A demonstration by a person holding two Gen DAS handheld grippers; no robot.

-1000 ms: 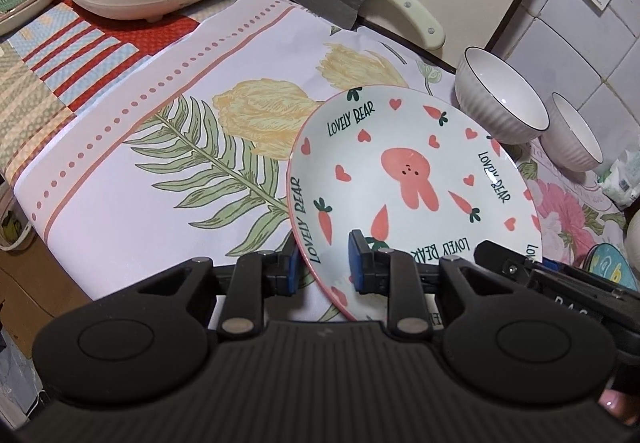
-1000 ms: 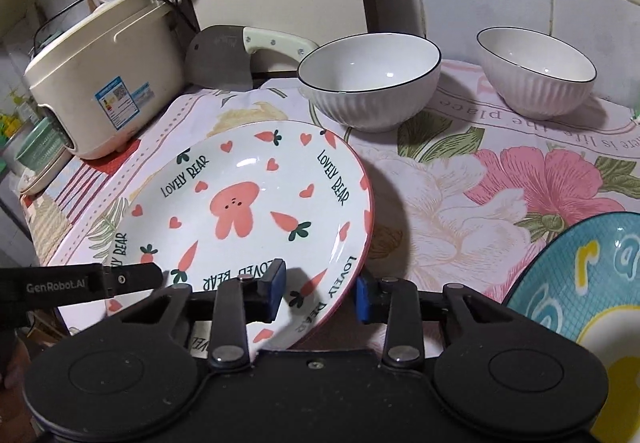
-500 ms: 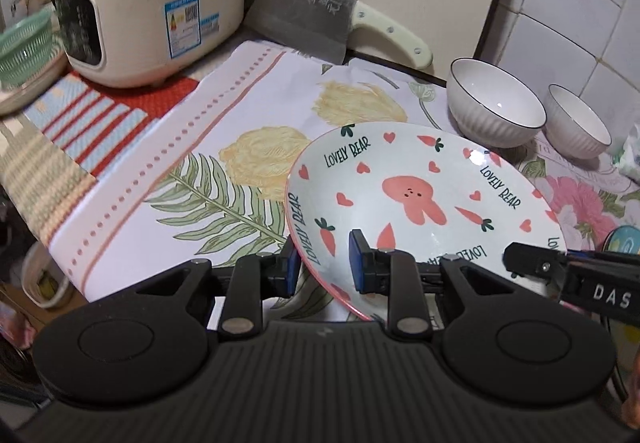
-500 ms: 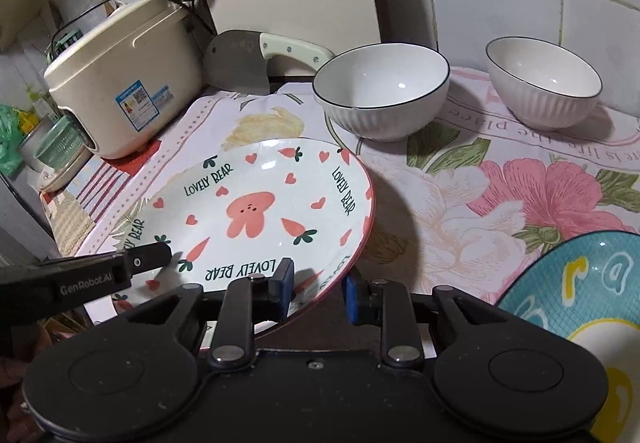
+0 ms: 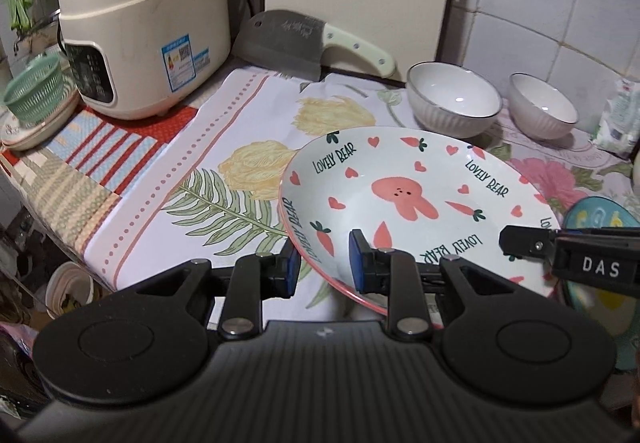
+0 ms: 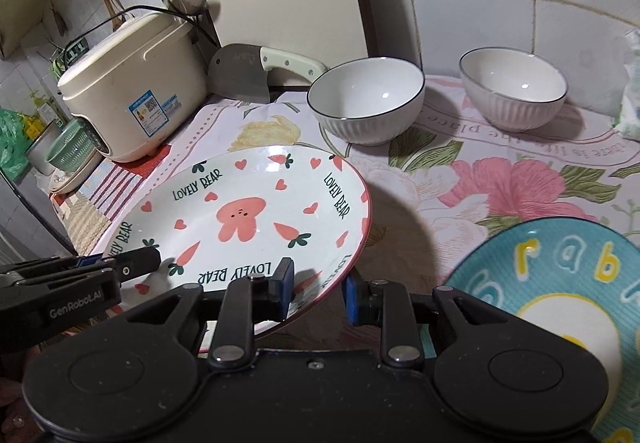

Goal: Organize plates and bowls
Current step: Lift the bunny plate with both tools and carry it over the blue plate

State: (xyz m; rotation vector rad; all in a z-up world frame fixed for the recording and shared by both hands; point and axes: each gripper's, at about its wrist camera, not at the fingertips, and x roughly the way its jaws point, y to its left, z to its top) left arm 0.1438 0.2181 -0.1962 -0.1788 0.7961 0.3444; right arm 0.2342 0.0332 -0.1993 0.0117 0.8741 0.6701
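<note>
Left wrist view — plate (image 5: pixel 400 199) held at both edges.
It is clamped by the left gripper (image 5: pixel 322 267) and right gripper (image 6: pixel 318 293) — raised off the cloth (image 5: pixel 240 123).

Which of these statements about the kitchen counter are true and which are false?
1. Both grippers clamp the rim of the round white plate with the pink rabbit and carrots, left gripper and right gripper. True.
2. The two white ribbed bowls are stacked. False: they stand apart, side by side.
3. A steel cleaver with a pale handle leans by the cream rice cooker. True.
4. The blue plate with yellow letters lies under the rabbit plate. False: it lies beside it.
</note>
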